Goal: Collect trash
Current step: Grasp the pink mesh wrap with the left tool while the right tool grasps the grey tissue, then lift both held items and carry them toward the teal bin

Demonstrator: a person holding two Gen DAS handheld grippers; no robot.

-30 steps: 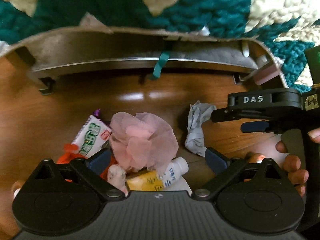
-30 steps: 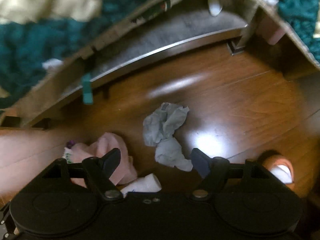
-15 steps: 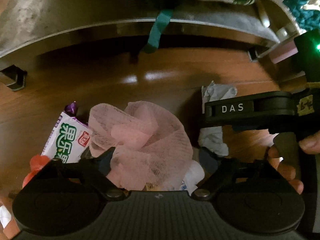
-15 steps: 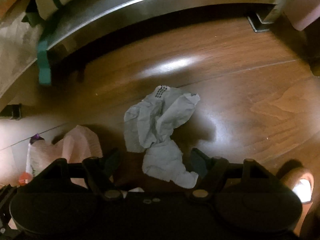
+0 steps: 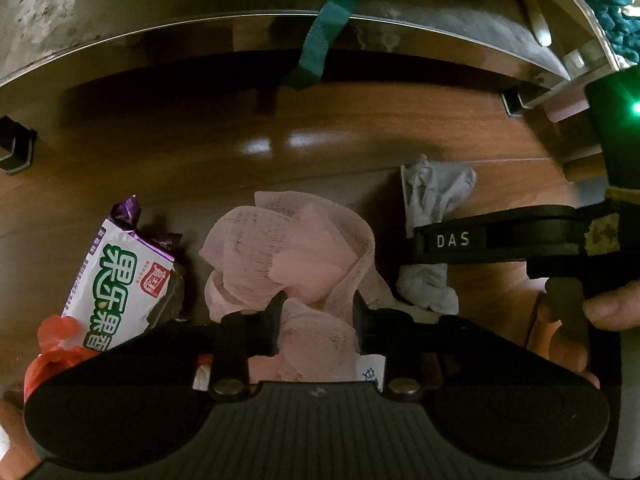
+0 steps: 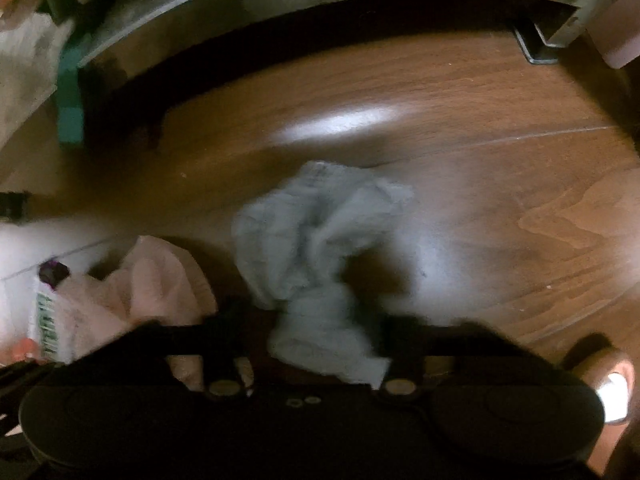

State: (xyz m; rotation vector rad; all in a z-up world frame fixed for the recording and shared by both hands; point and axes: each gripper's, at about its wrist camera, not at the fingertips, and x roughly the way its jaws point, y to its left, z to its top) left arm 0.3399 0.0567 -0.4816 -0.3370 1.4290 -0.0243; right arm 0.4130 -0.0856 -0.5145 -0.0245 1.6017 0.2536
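Both tools clamp trash: left tool (image 5: 318, 312) pink tissue (image 5: 288, 256), right tool (image 6: 316, 332) grey tissue (image 6: 316, 232); candy wrapper (image 5: 120, 276) beside.

Wood floor (image 5: 168, 160) — tissues (image 5: 292, 248), wrapper (image 5: 120, 280)

Left hand-held gripper (image 5: 318, 312) and right hand-held gripper (image 6: 316, 328) both pinched nearly closed, low.

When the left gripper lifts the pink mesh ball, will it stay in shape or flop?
The pink mesh ball looks like thin, loosely folded netting, so it will probably squash and sag rather than hold shape. The left gripper has its fingers closed into the folds, which suggests it compresses easily. It seems very light and unlikely to slip.
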